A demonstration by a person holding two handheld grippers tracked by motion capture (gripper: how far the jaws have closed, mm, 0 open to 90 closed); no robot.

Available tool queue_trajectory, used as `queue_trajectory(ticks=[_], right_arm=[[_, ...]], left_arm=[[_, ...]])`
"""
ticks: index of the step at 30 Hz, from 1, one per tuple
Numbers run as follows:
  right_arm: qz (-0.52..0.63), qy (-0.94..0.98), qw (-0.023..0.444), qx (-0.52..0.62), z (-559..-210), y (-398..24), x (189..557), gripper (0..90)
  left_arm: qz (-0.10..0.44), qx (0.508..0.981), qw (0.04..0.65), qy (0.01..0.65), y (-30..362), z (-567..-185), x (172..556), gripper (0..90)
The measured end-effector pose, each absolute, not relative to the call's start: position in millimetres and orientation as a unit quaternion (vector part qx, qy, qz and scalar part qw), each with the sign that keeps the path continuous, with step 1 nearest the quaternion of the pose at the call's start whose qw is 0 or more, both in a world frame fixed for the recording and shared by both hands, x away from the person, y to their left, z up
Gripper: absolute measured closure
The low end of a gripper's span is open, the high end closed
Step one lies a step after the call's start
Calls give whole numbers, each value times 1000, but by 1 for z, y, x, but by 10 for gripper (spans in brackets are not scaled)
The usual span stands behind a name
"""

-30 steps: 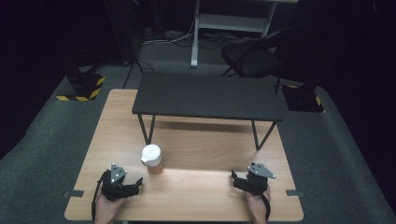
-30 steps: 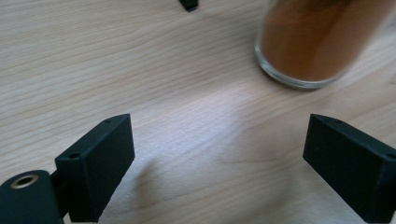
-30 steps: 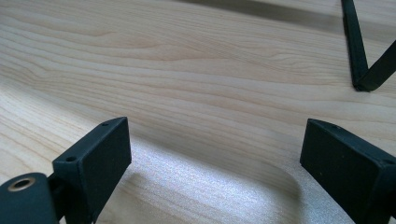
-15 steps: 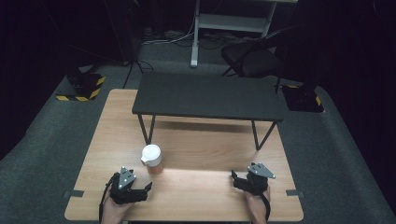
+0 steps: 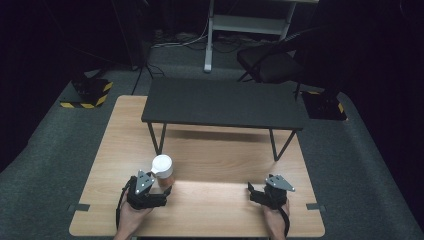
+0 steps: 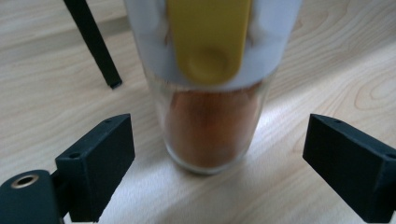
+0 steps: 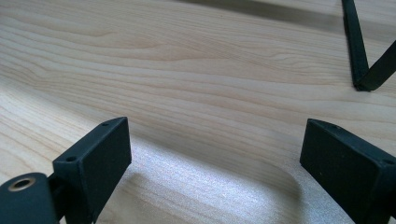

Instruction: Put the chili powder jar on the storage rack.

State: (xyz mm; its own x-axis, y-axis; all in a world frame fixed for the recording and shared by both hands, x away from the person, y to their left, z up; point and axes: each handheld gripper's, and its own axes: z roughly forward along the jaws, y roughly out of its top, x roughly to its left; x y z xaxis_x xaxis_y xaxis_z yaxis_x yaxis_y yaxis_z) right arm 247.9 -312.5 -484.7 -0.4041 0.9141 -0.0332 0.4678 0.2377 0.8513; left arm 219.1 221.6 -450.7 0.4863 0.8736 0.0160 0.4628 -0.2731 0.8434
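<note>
Overhead, a black bench [image 5: 225, 102] stands on the wooden table [image 5: 215, 165].

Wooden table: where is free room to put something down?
The wooden table is bare between the jar and the right gripper, and along its left edge. Under the black bench its legs crowd the space.

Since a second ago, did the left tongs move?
Yes. The left tongs slid right along the table's front edge, up to the jar, which stayed put.
</note>
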Motion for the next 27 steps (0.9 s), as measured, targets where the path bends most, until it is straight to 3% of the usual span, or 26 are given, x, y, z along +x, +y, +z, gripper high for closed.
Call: queue_trajectory(ticks=[27], right_arm=[[401, 736, 279, 468, -485, -313, 248, 82]], left_arm=[[266, 742, 438, 434, 209, -457, 245, 149]])
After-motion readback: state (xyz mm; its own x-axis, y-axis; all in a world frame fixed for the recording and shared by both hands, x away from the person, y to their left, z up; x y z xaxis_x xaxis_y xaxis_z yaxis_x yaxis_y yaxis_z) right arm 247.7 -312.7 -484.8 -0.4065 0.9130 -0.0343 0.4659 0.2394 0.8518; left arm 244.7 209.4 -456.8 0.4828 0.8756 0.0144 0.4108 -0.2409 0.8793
